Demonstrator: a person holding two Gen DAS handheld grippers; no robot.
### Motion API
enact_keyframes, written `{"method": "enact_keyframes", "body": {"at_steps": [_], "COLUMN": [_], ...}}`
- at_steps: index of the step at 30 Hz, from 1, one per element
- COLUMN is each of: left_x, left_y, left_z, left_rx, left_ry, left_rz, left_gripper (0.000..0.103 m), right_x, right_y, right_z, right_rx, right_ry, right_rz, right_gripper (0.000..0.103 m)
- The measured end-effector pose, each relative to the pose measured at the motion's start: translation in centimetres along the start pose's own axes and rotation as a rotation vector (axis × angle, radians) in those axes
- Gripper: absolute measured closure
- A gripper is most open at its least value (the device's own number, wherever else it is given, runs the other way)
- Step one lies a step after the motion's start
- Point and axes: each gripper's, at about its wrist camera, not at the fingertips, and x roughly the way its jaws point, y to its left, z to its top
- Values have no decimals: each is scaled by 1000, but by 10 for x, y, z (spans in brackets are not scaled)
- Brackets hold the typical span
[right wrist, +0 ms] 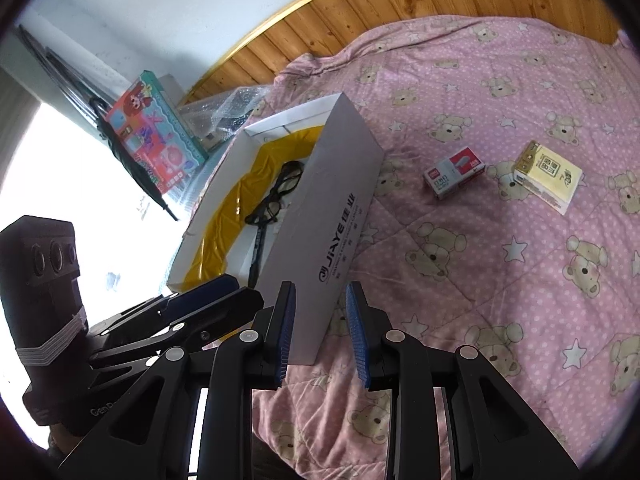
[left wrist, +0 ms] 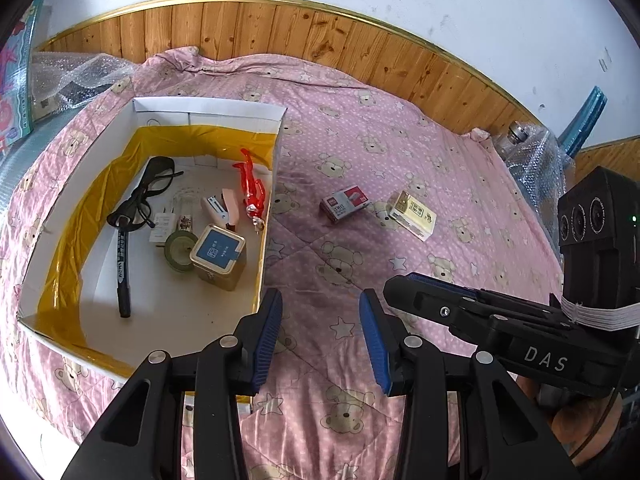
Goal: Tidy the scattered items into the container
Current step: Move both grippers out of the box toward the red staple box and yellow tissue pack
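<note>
Left gripper [left wrist: 320, 336]: jaws spread, nothing between them, poised over the pink quilt [left wrist: 400, 140] just right of the container's near right corner. Right gripper [right wrist: 320, 332]: jaws likewise spread and empty, low in the frame beside the container's outer long wall.

Container [left wrist: 208, 110]: one white open box, yellow-lined, at centre left of the left wrist view. Counted inside: one pair of glasses [left wrist: 148, 192], one black marker [left wrist: 122, 272], one pink stapler [left wrist: 222, 206], one red wrapped item [left wrist: 252, 184], one square tin [left wrist: 218, 256], one round lidded jar [left wrist: 180, 250].

Outside, two items: one staple box [left wrist: 346, 203] and one cream box [left wrist: 413, 214], near each other, not touching, right of centre. Open quilt surrounds both; wooden panelling [left wrist: 280, 28] bounds the bed's far edge.
</note>
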Motion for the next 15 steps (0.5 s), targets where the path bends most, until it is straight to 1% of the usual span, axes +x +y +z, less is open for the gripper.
{"method": "enact_keyframes", "body": {"at_steps": [10,15], "left_x": [35,57], "left_y": [-29,-38], "left_z": [17,28], "left_rx": [47,67], "left_ry": [41,64], "left_rz": [-24,-22], "left_gripper": [61,61], "right_x": [-3,-1], "right_y": [-48,-68], "right_z": [7,14], "right_rx": [84,112], "right_ry": [-9,-8], "right_rz": [-35,-50], "right_gripper": [74,74]}}
